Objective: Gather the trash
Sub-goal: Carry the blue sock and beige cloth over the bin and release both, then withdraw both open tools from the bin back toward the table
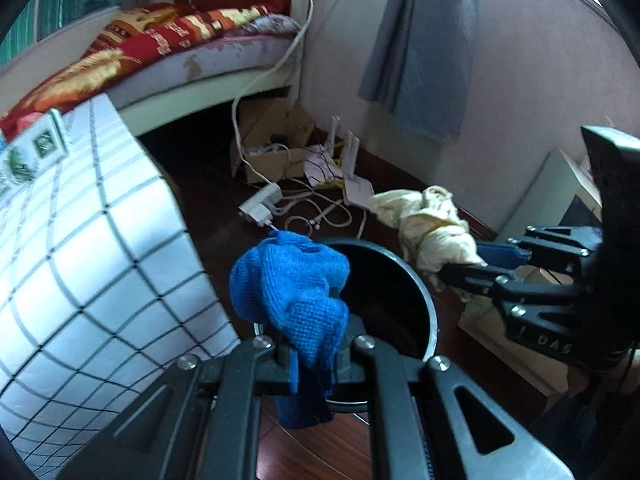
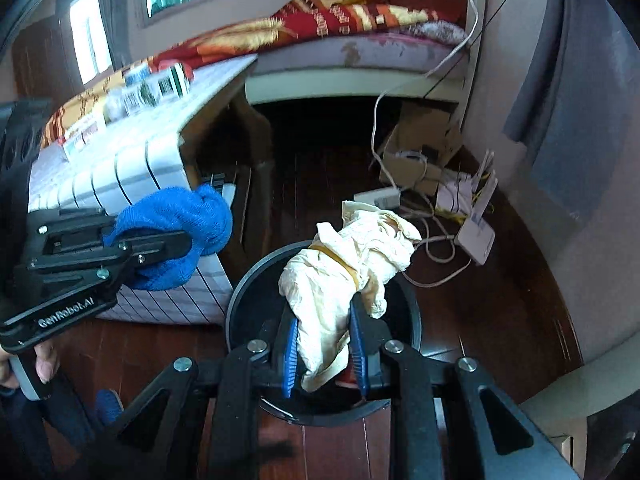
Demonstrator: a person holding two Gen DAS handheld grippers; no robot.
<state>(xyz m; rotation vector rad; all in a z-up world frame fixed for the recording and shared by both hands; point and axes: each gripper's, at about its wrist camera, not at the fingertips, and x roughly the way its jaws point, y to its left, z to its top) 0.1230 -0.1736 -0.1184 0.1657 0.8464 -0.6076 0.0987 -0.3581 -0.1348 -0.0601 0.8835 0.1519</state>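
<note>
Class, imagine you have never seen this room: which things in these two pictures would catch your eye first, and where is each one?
The bright blue cloth stands out first, clamped in the left gripper above the near rim of the black bin. Next comes the crumpled cream bundle tied with a rubber band, pinched in the right gripper over the same bin's opening. Behind, a red and gold blanket covers the bed.

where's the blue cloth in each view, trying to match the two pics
Left wrist view: the blue cloth sits low in the centre, clamped in the left gripper, in front of the black bin.
Right wrist view: the blue cloth is at mid-left, held in the left gripper, beside the grid-patterned table.
Shared landmark: the black bin, bottom centre in both.
</note>
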